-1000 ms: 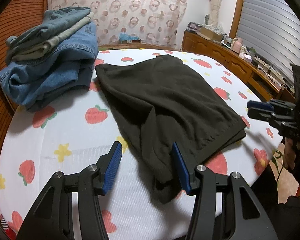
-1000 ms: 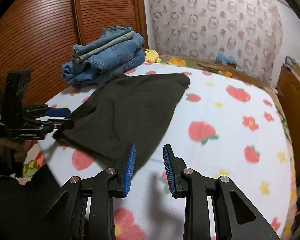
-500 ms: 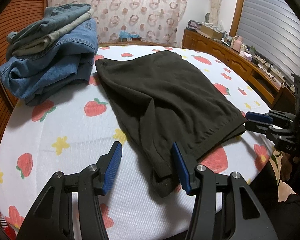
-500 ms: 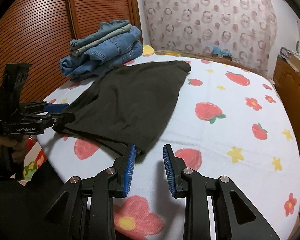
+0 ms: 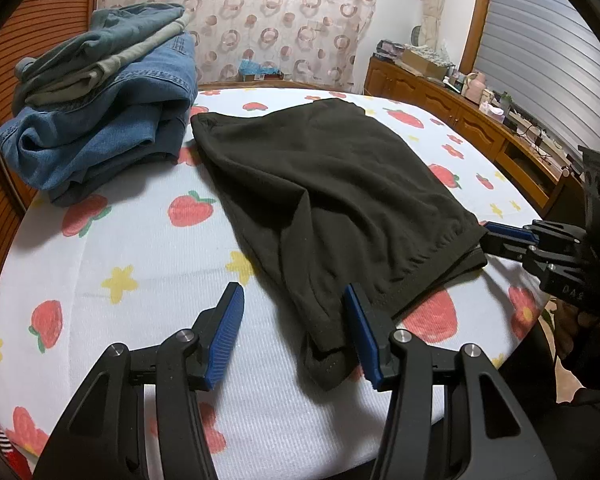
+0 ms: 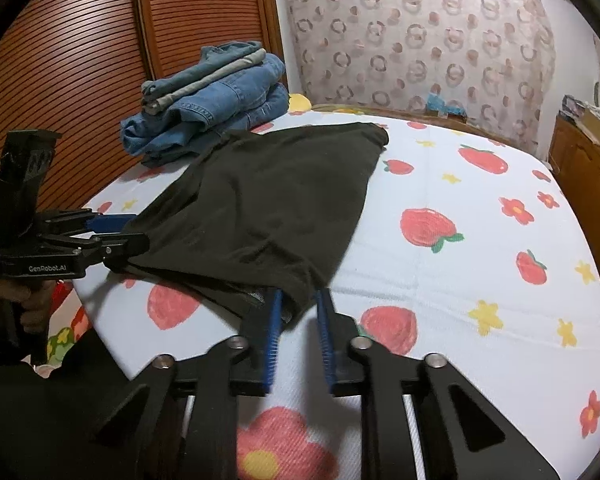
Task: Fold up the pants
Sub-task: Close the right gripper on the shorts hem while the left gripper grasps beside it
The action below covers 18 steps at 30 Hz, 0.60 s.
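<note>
Denim jeans (image 5: pixel 100 108) sit stacked at the bed's (image 5: pixel 132 240) far left, clear of the dark pants (image 5: pixel 332 184) spread mid-bed for folding. Left tool (image 5: pixel 292 330) gapes wide astride their near corner; right tool (image 6: pixel 298 326), half-open, brackets the opposite corner, neither gripping yet.

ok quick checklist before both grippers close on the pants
1. Right gripper open, straddling the near corner of the pants: ok.
2. Left gripper open: ok.
3. Cloth between the left fingers: not ok; only its right finger meets the hem, the rest of the gap shows bare sheet.
4. All layers caught at the right corner: cannot tell.
5. Pants clear of the jeans stack: cannot tell; the far corner lies close beside it.
</note>
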Available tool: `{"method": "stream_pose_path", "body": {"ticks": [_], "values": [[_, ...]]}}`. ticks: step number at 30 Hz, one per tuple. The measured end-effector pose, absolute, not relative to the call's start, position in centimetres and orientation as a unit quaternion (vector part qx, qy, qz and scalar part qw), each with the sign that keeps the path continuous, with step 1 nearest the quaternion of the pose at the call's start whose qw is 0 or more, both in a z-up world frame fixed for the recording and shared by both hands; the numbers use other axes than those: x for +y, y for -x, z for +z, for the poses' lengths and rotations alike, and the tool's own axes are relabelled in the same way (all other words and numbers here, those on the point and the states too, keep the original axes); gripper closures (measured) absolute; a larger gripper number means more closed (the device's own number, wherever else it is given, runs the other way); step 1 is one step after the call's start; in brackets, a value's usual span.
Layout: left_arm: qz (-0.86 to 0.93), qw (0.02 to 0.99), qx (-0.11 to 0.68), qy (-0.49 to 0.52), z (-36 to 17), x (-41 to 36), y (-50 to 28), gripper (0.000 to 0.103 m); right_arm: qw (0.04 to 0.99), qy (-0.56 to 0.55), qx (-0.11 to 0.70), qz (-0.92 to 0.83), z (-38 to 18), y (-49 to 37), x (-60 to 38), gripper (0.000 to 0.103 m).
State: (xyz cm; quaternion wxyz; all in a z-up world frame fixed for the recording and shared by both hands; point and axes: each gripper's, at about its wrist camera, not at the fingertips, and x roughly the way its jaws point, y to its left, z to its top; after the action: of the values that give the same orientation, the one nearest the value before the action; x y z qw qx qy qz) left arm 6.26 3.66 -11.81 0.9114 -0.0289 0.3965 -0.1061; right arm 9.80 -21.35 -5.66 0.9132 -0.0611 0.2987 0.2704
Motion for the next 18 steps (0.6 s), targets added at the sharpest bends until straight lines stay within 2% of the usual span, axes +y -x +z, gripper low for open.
{"method": "stream_pose_path", "body": {"ticks": [1, 5, 18], "values": [[-0.106, 0.911, 0.397, 0.029, -11.8, 3.7, -6.3, 0.05, 0.914, 0.062, 0.298, 0.269, -5.6, -9.7, -21.3, 0.096], [-0.107, 0.911, 0.397, 0.029, -11.7, 3.7, -6.2, 0.05, 0.915, 0.062, 0.293, 0.272, -5.3, -9.0, -21.4, 0.1], [-0.113, 0.911, 0.396, 0.03, -11.6, 3.3, -5.5, 0.05, 0.911, 0.057, 0.29, 0.288, -4.8, -7.6, -22.5, 0.102]]}}
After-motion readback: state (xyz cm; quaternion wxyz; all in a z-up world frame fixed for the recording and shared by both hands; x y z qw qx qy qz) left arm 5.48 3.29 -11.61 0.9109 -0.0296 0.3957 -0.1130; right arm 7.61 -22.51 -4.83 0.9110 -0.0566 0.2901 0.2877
